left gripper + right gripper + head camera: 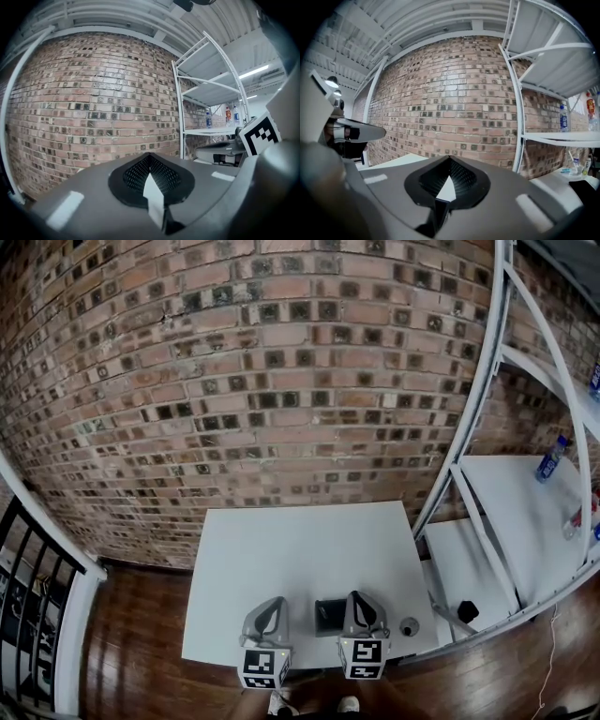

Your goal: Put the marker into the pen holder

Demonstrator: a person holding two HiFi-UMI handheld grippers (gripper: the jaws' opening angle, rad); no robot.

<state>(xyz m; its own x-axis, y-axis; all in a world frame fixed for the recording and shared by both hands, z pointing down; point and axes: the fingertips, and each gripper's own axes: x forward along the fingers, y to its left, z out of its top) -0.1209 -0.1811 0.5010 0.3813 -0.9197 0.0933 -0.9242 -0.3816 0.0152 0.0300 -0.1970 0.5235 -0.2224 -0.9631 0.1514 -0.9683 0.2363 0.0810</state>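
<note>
- Step in hand: judged not yet begun. Neither claw carries anything, and both hang over the near edge of the white surface (300, 549), pointing toward the brick wall (281, 381).
- Left claw (271, 604): clenched, tips meeting, nothing between them; its own view (150, 157) shows only a sliver of the surface under the closed tips.
- Right claw (357, 599): clenched and empty likewise (450, 160).
- Pen holder (330, 615) (judged): a dark, square-mouthed container seen from above, standing between the two claws near the surface's front edge.
- Contents: a faint pale streak shows inside; too small to tell whether it is an item or a glint.
- Marker: not made out with certainty in any view; its place cannot be told.
- Small round grey object (409, 625): just right of the right claw, near the surface's corner; kind unclear.
- White shelving rack (525, 512): to the right, carrying bottles (549, 458).
- Next move calls for: finding the marker, releasing one claw, and closing it across the barrel.
</note>
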